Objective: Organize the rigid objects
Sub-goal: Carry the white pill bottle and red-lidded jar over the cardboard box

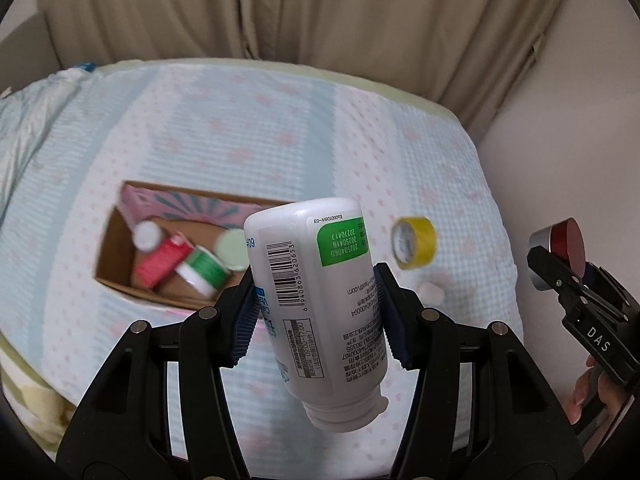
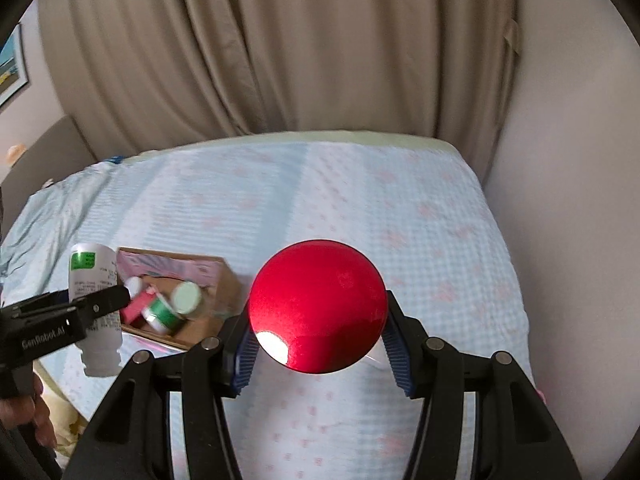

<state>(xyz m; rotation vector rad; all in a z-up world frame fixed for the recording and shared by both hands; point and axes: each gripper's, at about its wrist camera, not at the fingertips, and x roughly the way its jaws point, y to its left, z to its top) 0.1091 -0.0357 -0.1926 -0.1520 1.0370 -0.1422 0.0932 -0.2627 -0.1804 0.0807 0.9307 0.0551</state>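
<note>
My left gripper (image 1: 316, 316) is shut on a white plastic bottle (image 1: 320, 296) with a green label, held upside down above the bed; it also shows in the right wrist view (image 2: 94, 304). My right gripper (image 2: 318, 336) is shut on a round red tin (image 2: 318, 304), also seen at the right edge of the left wrist view (image 1: 560, 246). An open cardboard box (image 1: 120, 280) lies on the bed ahead and left, holding a red-labelled bottle (image 1: 160, 262), a green-labelled jar (image 1: 204, 270) and a pale green lid (image 1: 232, 246). The box also shows in the right wrist view (image 2: 224, 284).
A yellow tape roll (image 1: 414, 242) and a small white cap (image 1: 432, 294) lie on the light blue bedspread (image 1: 280, 140) right of the box. Beige curtains (image 2: 280, 40) hang behind the bed. A wall (image 2: 560, 200) stands close on the right.
</note>
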